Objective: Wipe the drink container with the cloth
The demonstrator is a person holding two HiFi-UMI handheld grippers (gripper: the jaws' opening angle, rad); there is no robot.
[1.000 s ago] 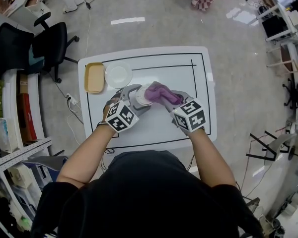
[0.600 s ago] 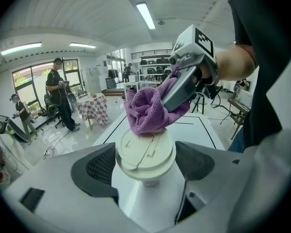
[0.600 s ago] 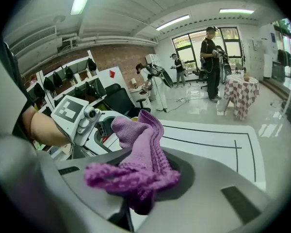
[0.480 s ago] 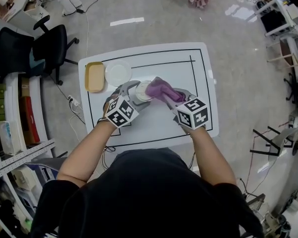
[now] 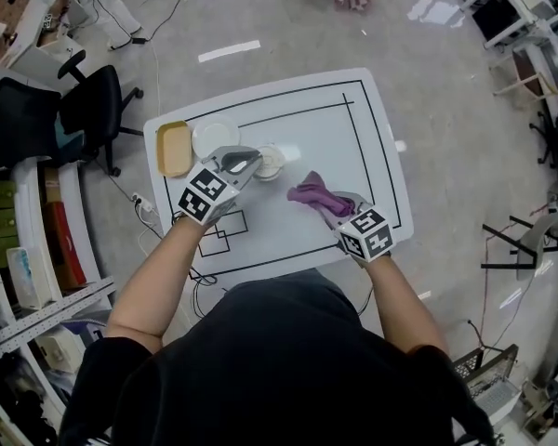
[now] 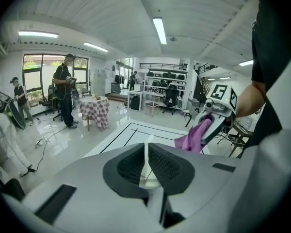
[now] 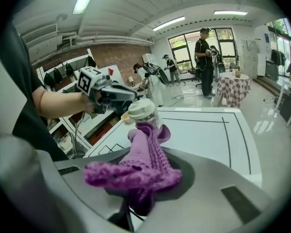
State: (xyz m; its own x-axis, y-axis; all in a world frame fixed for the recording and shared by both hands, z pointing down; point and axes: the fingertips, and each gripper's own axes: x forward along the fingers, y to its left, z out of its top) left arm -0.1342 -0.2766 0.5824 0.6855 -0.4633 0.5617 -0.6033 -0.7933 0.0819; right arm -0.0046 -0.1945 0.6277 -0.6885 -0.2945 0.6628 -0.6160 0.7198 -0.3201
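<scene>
Now left gripper jaws just closed, pale sliver between, by drink container; right gripper clamps cloth.

yellow tray, white plate, black chair

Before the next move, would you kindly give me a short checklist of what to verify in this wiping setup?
1. Cloth held by the right gripper: ok, the jaws are shut on it.
2. Left gripper steadying the drink container: cannot tell. Its jaws have just been closing and stand nearly together by the lid, with only a pale sliver between them.
3. Container upright, lid on: ok, as the right gripper view shows.
4. Cloth in contact with the container: not ok. The head view shows bare table between them.
5. Yellow tray and plate out of the way: ok, both lie apart to the container's left.
</scene>
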